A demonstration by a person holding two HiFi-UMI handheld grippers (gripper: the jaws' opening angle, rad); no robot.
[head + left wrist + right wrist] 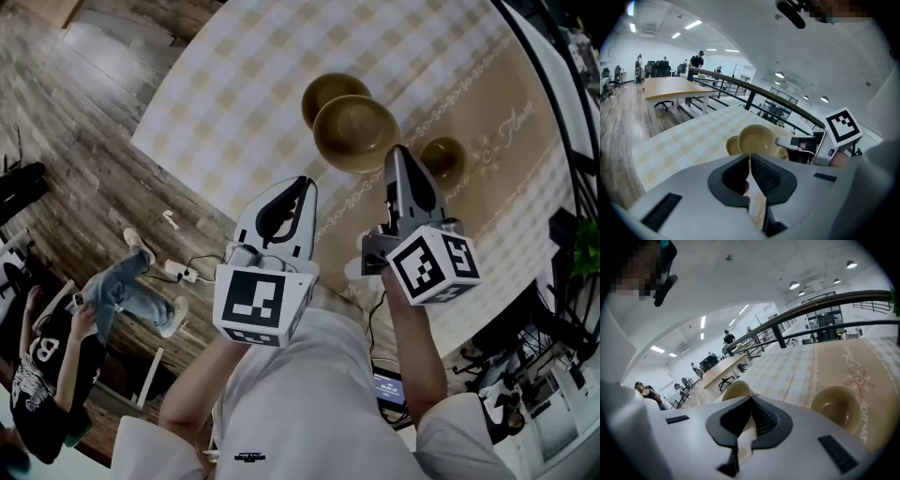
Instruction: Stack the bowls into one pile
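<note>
Nearest the lens, the left gripper (303,186) hangs over the table's edge with its jaws drawn together on nothing, only a hairline slit between the ribbed pads. Out to its left lies a dark plank floor (84,112), where a seated person (66,347) in jeans rests near a white cable (178,270).

Ahead of the left gripper spreads a round table (234,84) under a pale yellow checked cloth. Towards the right gripper this gives way to a tan runner (511,159) stitched with scrolls and a sun motif.

Just beyond the left gripper's tips sits the second bowl (326,91), golden tan and glossy. It is partly covered by the large bowl (354,133), which is the same colour. That large bowl is tipped so its round hollow faces the left gripper. The right gripper (399,153) has its jaws closed on the bowl's near rim. Just to the right of the right gripper stands the small bowl (442,157), upright on the runner and apart from the other two.

Only the gripper views open up the room: a black railing (740,91) behind the table, a wooden desk (675,89), a standing person (697,60) in dark clothes, and a white ceiling with strip lights. The head view alone shows the floor and all three bowls together. The right gripper view shows only the large bowl's edge and the small bowl.
</note>
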